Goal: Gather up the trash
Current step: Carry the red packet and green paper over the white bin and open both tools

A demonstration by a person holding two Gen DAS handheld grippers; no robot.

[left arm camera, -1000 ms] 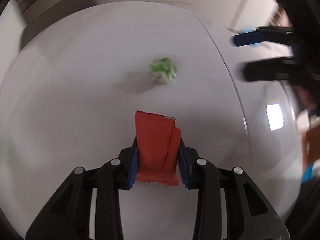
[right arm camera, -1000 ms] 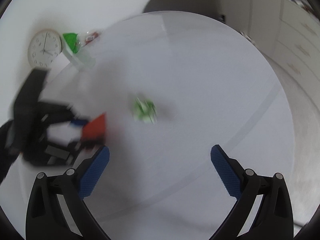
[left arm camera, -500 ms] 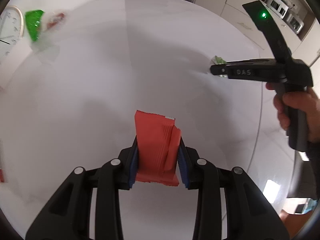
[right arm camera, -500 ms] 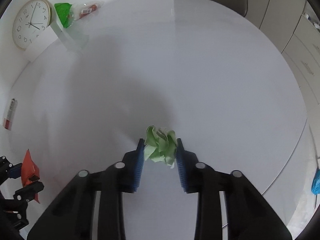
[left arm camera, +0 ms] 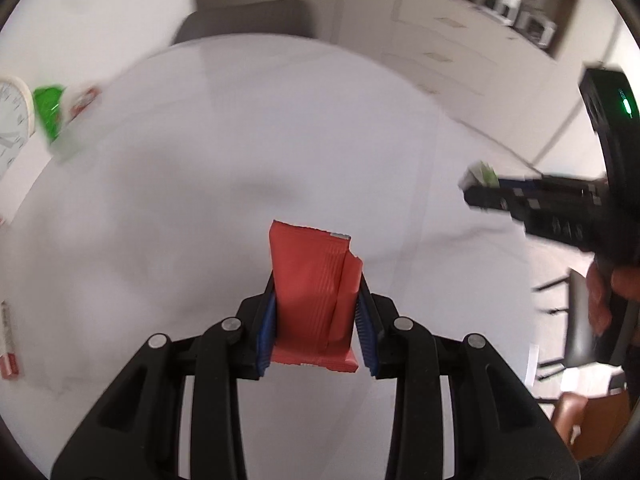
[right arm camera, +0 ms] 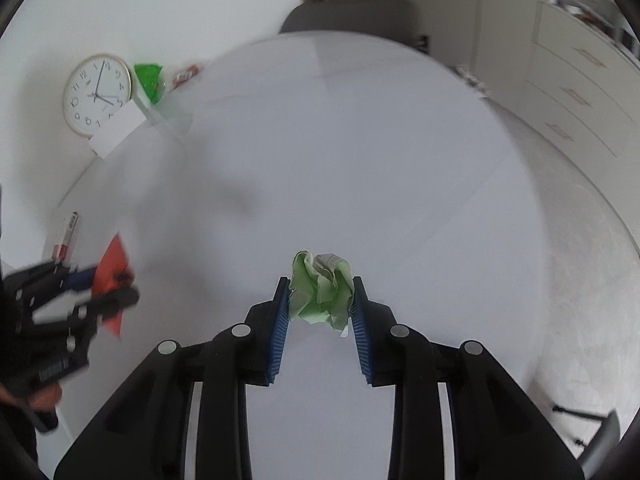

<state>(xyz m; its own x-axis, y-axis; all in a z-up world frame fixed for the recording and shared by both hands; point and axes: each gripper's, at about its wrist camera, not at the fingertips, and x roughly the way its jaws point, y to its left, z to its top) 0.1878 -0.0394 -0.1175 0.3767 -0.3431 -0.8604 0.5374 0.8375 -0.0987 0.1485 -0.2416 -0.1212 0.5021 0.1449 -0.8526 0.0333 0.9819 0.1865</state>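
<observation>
My left gripper (left arm camera: 316,304) is shut on a red wrapper (left arm camera: 314,288) and holds it above the round white table (left arm camera: 240,152). My right gripper (right arm camera: 320,300) is shut on a crumpled green paper ball (right arm camera: 322,290), also lifted off the table. In the left wrist view the right gripper (left arm camera: 476,190) shows at the right with the green ball (left arm camera: 480,172) at its tip. In the right wrist view the left gripper (right arm camera: 116,292) shows at the left with the red wrapper (right arm camera: 114,268).
A clear bin (right arm camera: 168,104) with green and red trash stands at the table's far left, next to a wall clock (right arm camera: 96,94). A small red and white packet (right arm camera: 66,234) lies at the left edge. A grey chair (right arm camera: 352,16) stands behind the table.
My right gripper closed on the green paper ball and lifted it off the table. Both grippers have risen and tilted up, so more of the room shows.
</observation>
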